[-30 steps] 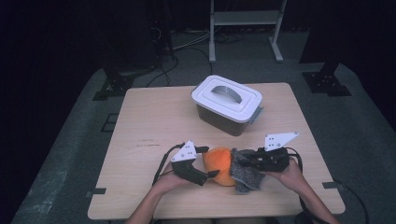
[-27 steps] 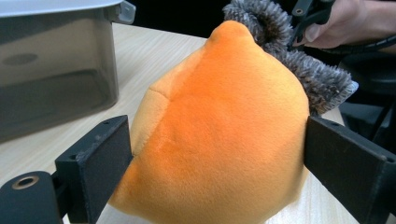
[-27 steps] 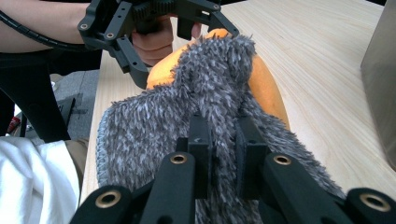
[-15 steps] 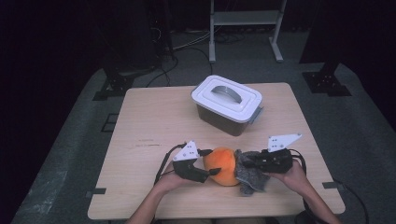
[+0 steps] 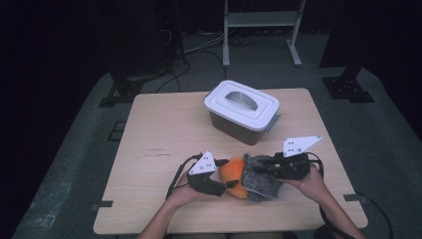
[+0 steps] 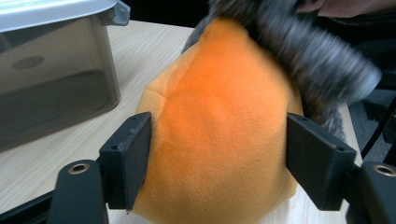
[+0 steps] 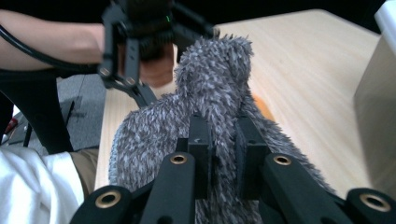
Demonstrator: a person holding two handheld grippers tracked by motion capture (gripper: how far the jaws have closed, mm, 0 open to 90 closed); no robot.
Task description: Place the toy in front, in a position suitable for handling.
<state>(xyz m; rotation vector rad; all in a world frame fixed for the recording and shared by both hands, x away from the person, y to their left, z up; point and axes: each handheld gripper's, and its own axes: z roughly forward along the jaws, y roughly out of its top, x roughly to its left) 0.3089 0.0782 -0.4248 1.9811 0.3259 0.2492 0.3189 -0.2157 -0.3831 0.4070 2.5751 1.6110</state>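
The left gripper (image 6: 219, 154) has just been closing and is squeezing the round orange plush cushion (image 6: 219, 130) near the wooden table's (image 5: 164, 129) front edge. The right gripper (image 7: 223, 154) is pinching the shaggy grey fabric (image 7: 210, 93) draped over it, near the lidded plastic box (image 5: 242, 110).

Jaws clamp the orange plush (image 6: 219, 135); grey fur (image 6: 308, 51) drapes over it; clear bin (image 6: 51, 79) beside.
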